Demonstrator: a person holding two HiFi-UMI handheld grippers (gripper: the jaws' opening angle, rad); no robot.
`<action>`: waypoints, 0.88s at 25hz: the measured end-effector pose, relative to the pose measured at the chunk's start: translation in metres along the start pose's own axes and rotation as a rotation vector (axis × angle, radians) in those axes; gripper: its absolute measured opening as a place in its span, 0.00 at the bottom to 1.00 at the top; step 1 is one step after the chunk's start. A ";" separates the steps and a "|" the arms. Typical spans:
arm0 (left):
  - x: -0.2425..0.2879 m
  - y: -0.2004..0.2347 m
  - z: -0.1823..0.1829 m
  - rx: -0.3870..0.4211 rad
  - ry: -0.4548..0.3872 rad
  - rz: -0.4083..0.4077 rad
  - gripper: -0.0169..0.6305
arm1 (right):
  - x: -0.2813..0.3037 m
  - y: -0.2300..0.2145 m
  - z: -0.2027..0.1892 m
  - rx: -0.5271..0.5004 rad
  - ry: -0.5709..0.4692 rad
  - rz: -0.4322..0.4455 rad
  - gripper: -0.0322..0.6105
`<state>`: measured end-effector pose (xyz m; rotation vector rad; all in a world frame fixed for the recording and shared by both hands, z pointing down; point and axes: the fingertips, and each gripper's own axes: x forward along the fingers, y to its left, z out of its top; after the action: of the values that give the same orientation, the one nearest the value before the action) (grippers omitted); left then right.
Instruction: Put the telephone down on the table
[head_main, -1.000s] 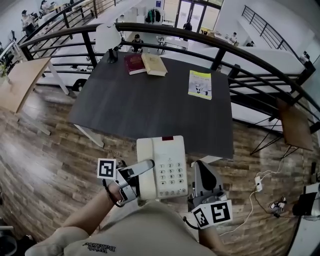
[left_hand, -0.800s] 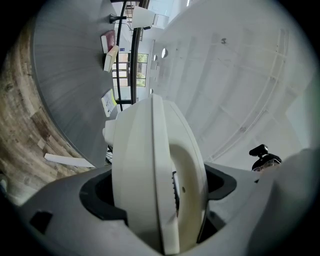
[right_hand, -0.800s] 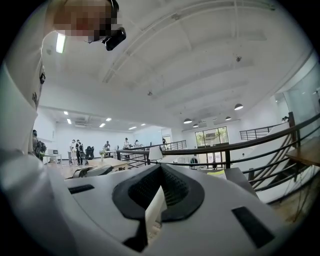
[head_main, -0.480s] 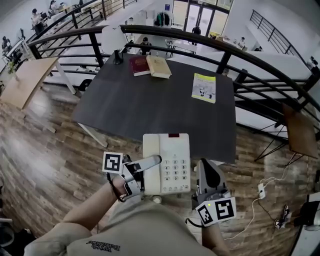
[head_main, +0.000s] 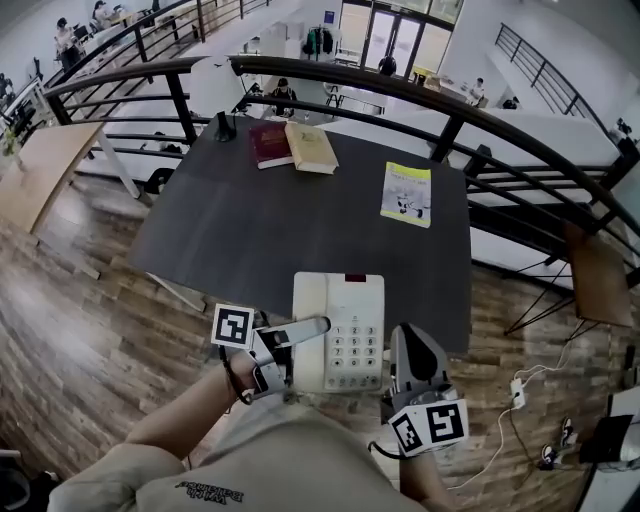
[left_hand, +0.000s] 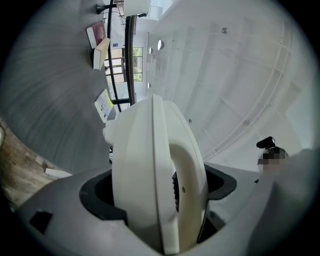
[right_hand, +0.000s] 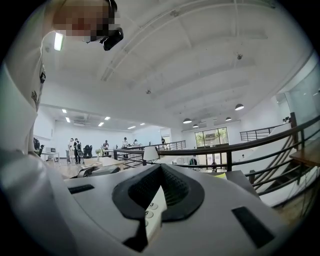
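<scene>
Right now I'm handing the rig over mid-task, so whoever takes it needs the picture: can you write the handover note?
Left gripper: fingers shut on the telephone, handset side.
Right gripper: shut on its right edge.
The telephone is held face up over the near edge of the table; whether it touches the top is unclear.
Two books and a booklet lie at the far side.
Left to do: set it down, open both grippers.

Dark table on wood floor, black railing behind.

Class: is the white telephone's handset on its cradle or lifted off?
On its cradle: the handset lies along the left side of the white telephone, clamped there by the left hand-held gripper.
</scene>
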<state>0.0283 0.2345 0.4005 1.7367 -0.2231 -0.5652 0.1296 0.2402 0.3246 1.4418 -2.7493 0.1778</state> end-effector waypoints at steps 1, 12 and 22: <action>0.001 0.005 0.009 -0.005 0.008 0.000 0.73 | 0.011 -0.003 -0.001 -0.001 0.006 -0.005 0.05; 0.019 0.046 0.133 -0.013 0.082 0.026 0.73 | 0.143 -0.036 0.006 0.018 0.046 -0.067 0.05; 0.034 0.070 0.219 -0.045 0.152 0.021 0.73 | 0.240 -0.057 0.019 0.017 0.067 -0.123 0.05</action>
<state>-0.0374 0.0136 0.4265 1.7224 -0.1207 -0.4176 0.0407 0.0095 0.3302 1.5729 -2.6030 0.2419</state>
